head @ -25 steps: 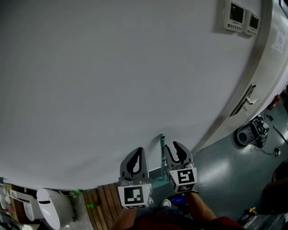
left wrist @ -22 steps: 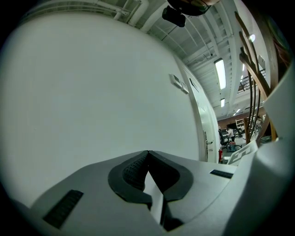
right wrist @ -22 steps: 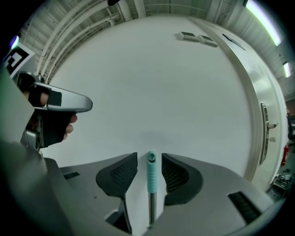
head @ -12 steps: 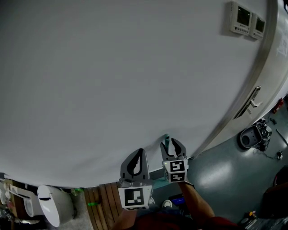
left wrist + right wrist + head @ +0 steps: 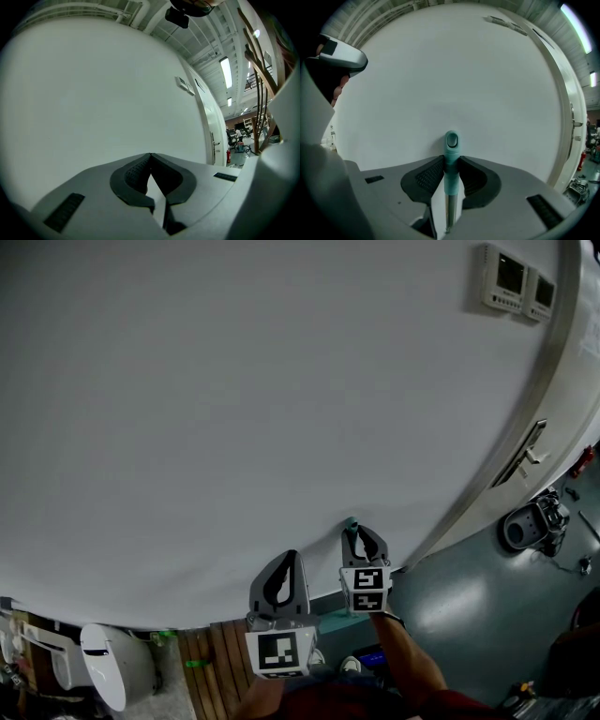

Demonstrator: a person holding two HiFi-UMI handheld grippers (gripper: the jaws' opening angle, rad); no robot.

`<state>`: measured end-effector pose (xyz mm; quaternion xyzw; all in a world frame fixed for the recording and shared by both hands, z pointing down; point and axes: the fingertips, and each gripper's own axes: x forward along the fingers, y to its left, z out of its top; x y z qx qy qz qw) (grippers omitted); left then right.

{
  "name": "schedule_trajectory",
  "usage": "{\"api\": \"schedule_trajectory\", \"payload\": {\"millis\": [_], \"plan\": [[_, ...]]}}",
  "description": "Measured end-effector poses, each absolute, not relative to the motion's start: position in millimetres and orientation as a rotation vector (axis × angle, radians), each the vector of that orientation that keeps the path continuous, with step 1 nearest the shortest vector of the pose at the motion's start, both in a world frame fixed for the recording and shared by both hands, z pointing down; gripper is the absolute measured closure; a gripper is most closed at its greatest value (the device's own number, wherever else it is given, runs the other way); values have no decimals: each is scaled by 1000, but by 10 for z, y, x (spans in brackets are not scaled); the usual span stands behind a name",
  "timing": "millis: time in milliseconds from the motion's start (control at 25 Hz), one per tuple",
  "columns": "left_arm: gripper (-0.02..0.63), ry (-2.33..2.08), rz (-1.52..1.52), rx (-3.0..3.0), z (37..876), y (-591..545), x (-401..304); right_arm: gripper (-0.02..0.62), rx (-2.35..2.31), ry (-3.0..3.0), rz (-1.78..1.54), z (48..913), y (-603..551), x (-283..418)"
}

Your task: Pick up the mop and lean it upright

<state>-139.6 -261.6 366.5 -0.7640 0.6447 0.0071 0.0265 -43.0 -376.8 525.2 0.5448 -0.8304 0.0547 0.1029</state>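
Mop [image 5: 451, 152], held by its teal grip close to the white wall [image 5: 234, 409], sits clamped between the pads of the right gripper [image 5: 364, 540], whose jaws have just been closing, while the left gripper [image 5: 286, 559] alongside has its tips together on nothing.

Mop handle [image 5: 451, 152] just before wall [image 5: 440, 70]

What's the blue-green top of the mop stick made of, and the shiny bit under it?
The teal grip looks like plastic, maybe rubbery: matte, one even colour, moulded with an oval hole near its tip. The pole below it looks like metal, perhaps steel or aluminium: silvery and smooth, with a bright streak along it.
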Motion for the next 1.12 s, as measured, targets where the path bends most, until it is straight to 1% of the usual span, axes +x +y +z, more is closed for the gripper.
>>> {"api": "schedule_trajectory", "payload": {"millis": [480, 1120], "plan": [[592, 2001, 30, -2358, 3668, -2562, -1427, 485, 1616, -2434, 171, 5250, -3687, -367], [592, 1999, 38, -2376, 3719, -2578, -1371, 485, 1642, -2472, 121, 5137, -2959, -162]]}}
